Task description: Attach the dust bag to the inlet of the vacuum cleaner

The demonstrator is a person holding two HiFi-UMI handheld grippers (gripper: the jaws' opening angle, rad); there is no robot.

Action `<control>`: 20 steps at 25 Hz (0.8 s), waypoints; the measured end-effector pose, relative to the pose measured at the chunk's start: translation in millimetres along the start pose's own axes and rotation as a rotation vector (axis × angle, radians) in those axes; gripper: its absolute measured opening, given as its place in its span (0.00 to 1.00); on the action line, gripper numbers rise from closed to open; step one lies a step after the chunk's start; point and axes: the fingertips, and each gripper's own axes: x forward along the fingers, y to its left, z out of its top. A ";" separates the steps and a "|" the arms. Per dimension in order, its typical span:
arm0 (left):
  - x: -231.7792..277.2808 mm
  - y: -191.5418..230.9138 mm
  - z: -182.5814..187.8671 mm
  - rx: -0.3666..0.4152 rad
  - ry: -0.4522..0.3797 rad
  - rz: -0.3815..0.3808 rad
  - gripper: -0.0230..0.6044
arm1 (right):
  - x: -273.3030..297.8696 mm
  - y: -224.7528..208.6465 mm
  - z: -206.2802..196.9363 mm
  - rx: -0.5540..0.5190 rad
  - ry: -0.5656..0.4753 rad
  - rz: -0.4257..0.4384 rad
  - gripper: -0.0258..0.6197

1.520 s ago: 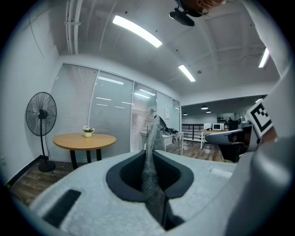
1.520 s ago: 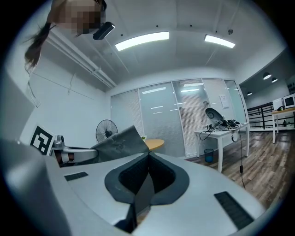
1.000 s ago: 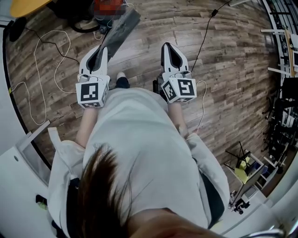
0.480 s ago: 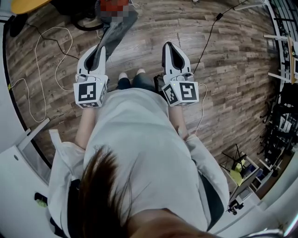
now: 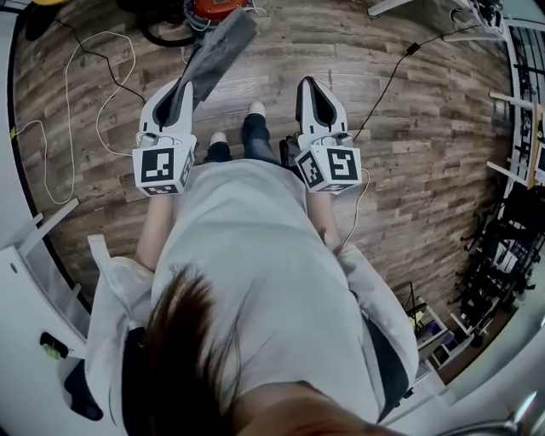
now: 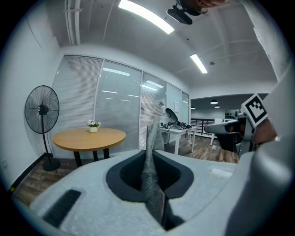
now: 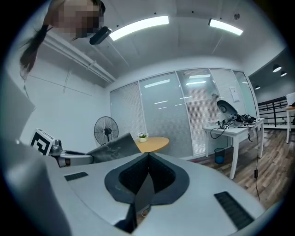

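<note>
Left gripper view: left claw [image 6: 148, 153] clamps the dust bag [image 6: 151, 182], which sticks out ahead; right claw [image 7: 148, 156] together, empty; vacuum cleaner [image 5: 215, 8] cut off.

Office room with a brown wood-plank floor [image 5: 443, 170]. A round wooden table [image 6: 89, 137] stands in front of a wall of glass panels [image 6: 120, 110] with closed blinds. A small potted plant [image 6: 93, 125] sits on the table. Left of the table stands a black pedestal fan [image 6: 42, 110], near a plain white wall [image 7: 69, 120]. Right of the table, further along the glass, is a white desk [image 7: 235, 130] with a small bin [image 7: 219, 155] beneath it. Long strip lights [image 6: 146, 17] glow on the white ceiling above the table. Loose white cables [image 5: 100, 128] and a black cable [image 5: 387, 81] trail across the floor.
</note>
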 end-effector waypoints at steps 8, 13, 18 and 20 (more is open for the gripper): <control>50.8 12.5 11.5 -0.008 0.006 0.154 0.10 | 57.4 -57.0 18.0 -0.018 0.024 0.094 0.04; 81.6 13.1 20.4 -0.007 -0.012 0.223 0.10 | 82.1 -86.8 24.0 -0.028 0.029 0.153 0.04; 102.6 5.1 27.6 0.001 -0.016 0.260 0.10 | 93.9 -114.0 25.3 -0.026 0.040 0.186 0.04; 107.6 3.1 27.8 0.004 -0.009 0.264 0.10 | 97.1 -122.3 24.4 -0.020 0.043 0.186 0.04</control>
